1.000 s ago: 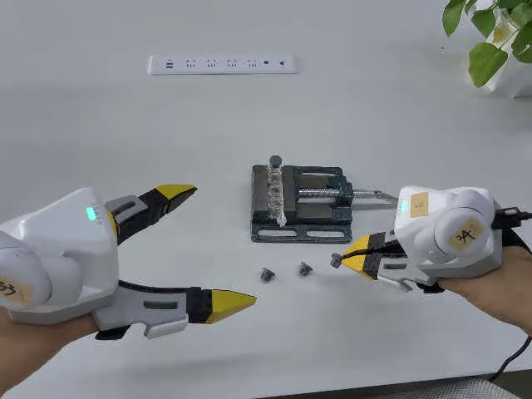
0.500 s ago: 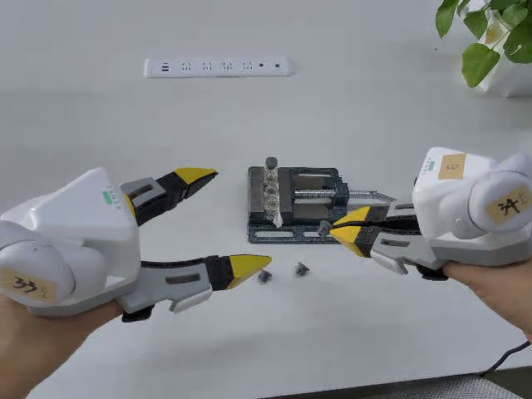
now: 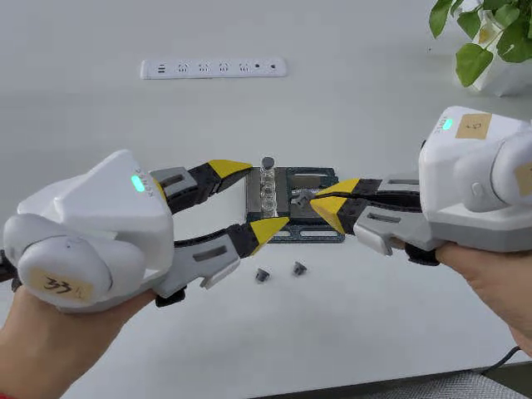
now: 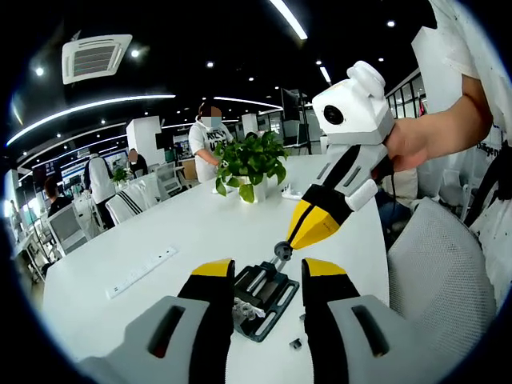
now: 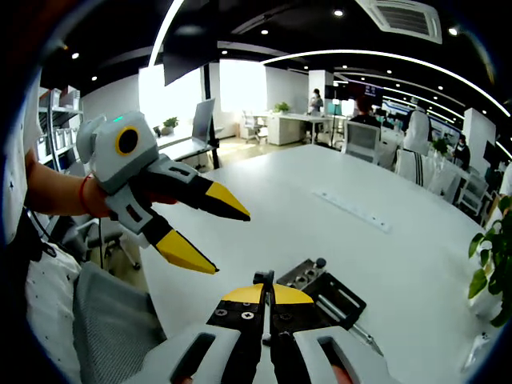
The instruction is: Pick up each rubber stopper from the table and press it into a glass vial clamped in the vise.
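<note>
Holding a stopper over the vise

Clamped tight in the right gripper (image 3: 320,205): one rubber stopper (image 3: 302,198), just above the vise (image 3: 307,176), right of the glass vials (image 3: 268,195). Spread wide and grasping nothing: left gripper (image 3: 248,199), at the vise's left side. Lying on the table (image 3: 357,332), nearer: two loose stoppers (image 3: 262,275).

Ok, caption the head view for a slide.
Right tool holds a stopper over the vise; open left tool points at the vials.
</note>
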The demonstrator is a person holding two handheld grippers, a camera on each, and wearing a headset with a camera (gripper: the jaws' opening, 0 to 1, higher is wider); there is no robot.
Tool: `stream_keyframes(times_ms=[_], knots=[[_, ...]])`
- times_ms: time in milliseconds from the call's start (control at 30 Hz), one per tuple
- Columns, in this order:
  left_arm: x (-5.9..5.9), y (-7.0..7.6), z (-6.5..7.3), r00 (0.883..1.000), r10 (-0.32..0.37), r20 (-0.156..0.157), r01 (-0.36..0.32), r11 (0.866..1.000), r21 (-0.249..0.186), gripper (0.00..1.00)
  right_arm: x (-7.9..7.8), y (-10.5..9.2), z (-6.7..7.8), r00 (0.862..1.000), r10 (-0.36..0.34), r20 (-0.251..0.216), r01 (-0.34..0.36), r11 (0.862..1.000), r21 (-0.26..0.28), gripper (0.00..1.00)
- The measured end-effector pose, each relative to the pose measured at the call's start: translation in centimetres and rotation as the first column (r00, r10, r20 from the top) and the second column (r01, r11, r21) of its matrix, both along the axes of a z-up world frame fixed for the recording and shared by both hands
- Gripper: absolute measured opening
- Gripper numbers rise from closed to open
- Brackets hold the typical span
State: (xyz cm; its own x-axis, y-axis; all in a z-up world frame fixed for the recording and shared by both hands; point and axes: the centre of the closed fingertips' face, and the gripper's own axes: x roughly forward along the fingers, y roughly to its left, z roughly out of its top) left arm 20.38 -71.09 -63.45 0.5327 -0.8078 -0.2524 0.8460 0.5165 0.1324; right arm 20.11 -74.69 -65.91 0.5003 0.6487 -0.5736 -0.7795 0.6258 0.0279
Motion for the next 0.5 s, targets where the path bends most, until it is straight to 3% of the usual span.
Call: stream_keyframes(times_ms=[433, 500], knots=[[-0.2, -1.1, 0.6, 1.0, -0.012, 0.029, 0.012, 1.0, 0.0, 0.19, -0.3, 1.3, 1.7, 0.998, -0.051, -0.024, 0.053, 0.993, 0.108, 0.0], [-0.3, -1.2, 0.5, 1.0, -0.015, 0.028, 0.015, 1.0, 0.004, 0.18, -0.3, 1.2, 1.8, 0.998, -0.056, -0.021, 0.057, 0.993, 0.106, 0.0]])
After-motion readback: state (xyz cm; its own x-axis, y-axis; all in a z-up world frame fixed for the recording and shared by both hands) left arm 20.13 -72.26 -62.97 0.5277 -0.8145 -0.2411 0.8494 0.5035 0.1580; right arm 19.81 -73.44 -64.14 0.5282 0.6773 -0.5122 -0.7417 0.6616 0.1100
